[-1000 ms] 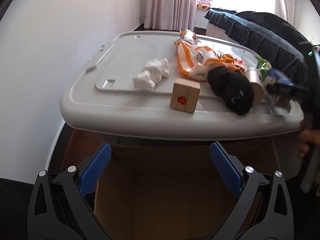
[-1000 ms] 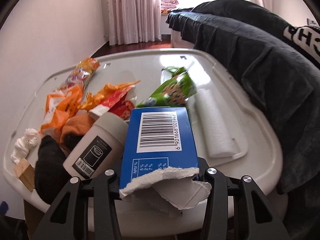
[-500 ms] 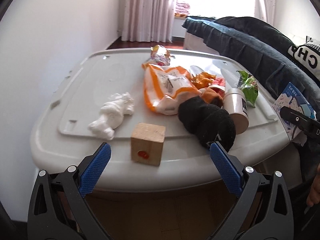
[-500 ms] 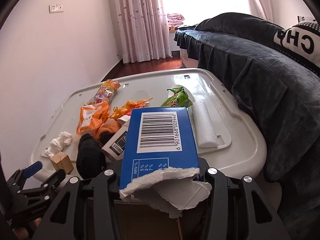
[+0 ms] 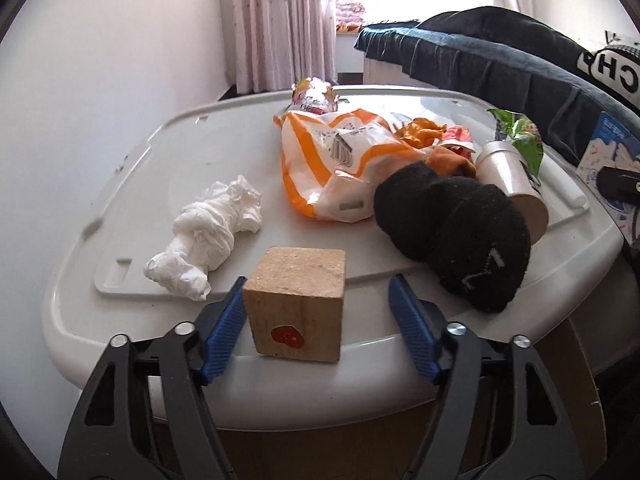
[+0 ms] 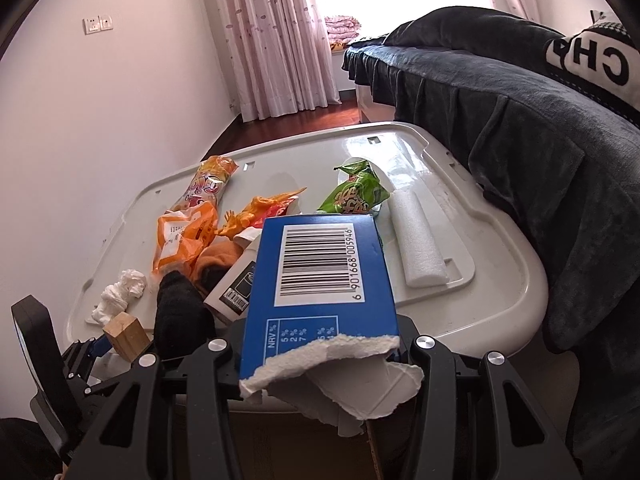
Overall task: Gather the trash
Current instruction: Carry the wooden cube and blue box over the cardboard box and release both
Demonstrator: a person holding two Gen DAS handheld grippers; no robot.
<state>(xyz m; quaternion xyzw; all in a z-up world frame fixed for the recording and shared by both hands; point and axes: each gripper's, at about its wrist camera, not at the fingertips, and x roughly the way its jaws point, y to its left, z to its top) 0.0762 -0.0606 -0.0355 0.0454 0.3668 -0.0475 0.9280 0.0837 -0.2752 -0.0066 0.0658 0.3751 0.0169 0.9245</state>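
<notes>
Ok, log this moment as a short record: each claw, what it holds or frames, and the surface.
left claw: open, blue pads either side of the light wooden cube with a red sticker; contact unclear
right claw: shut on the torn blue cardboard box with a barcode
surface: white plastic bin lid
beside cube: crumpled white tissue, black knit cap
</notes>
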